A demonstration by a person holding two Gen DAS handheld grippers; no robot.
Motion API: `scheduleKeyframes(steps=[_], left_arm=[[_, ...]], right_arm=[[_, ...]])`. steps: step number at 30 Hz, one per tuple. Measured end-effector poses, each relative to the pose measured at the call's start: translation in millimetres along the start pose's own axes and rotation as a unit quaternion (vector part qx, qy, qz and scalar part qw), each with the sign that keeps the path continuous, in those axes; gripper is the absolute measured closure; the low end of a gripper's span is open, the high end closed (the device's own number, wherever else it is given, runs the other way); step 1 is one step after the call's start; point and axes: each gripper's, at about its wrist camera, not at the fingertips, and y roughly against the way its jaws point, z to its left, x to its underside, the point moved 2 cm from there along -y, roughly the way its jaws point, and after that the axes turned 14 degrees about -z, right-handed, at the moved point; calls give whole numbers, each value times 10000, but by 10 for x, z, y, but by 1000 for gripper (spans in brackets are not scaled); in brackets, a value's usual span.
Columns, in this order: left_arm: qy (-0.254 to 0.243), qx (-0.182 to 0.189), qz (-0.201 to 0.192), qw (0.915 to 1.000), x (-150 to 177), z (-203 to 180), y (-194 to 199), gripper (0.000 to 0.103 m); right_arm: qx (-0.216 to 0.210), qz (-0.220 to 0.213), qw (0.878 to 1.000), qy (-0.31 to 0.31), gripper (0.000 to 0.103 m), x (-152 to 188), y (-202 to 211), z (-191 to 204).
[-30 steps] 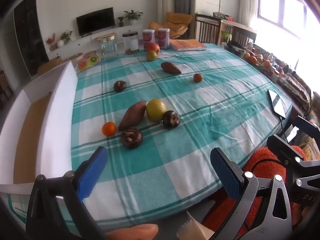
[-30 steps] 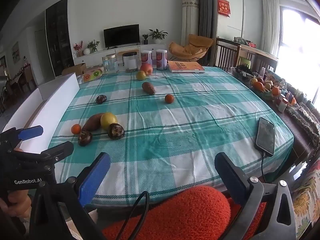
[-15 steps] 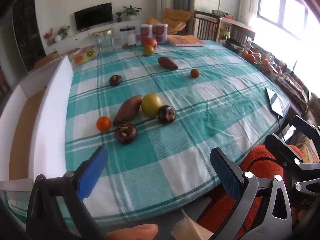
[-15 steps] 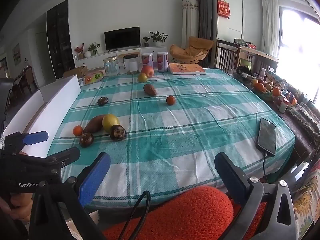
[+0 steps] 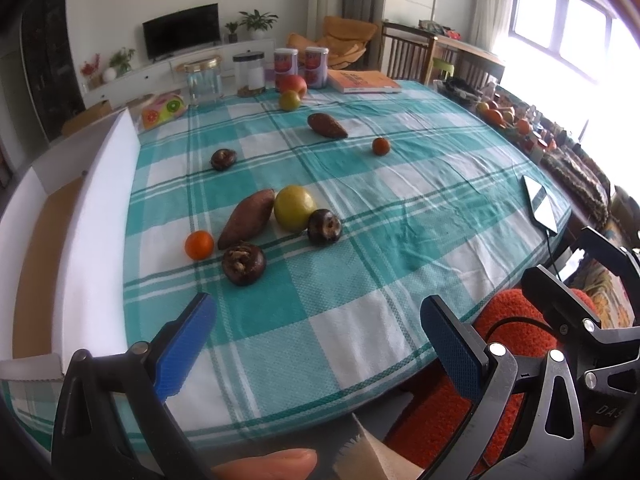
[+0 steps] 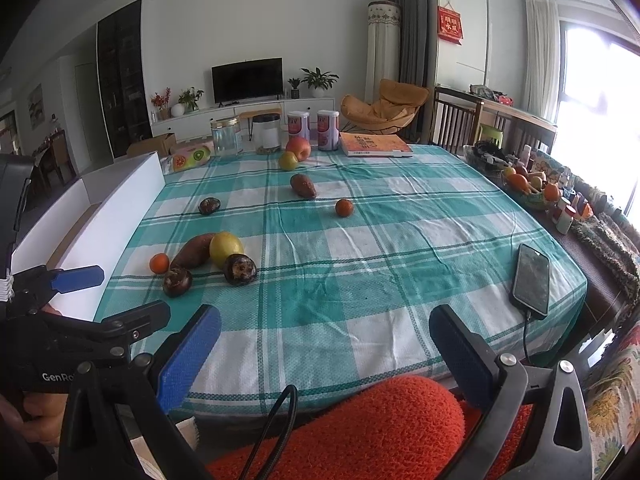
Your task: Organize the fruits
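Fruits lie on a teal checked tablecloth [image 5: 360, 208]. A near cluster holds a small orange [image 5: 199, 245], a sweet potato [image 5: 247, 218], a yellow-green fruit [image 5: 295, 208] and two dark round fruits [image 5: 243, 263] [image 5: 324, 227]. Farther off lie a dark fruit [image 5: 223, 159], a second sweet potato [image 5: 327, 125], a small orange [image 5: 380, 146], a green apple [image 5: 289, 100] and a red apple [image 5: 293, 84]. My left gripper [image 5: 316, 328] is open and empty above the near table edge. My right gripper [image 6: 324, 340] is open and empty, to the right of the left one.
A white open box [image 5: 92, 216] runs along the table's left side. Jars and cans [image 5: 248, 74], a book [image 5: 362, 81] and a fruit-print box [image 5: 164, 107] stand at the far edge. A phone [image 6: 531, 279] lies on a cable at the right edge. A fruit bowl [image 6: 528, 186] sits beyond it.
My left gripper has moved forward over the table's near edge, so the fruit cluster looks closer. My right gripper has risen slightly. Both stay open.
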Motion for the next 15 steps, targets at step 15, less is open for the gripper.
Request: scheduleKeyframes(steps=[15], left_arm=[[172, 60, 31, 9998, 18, 56, -26, 1]], right_arm=[[59, -70, 9999, -42, 0, 7, -13, 6]])
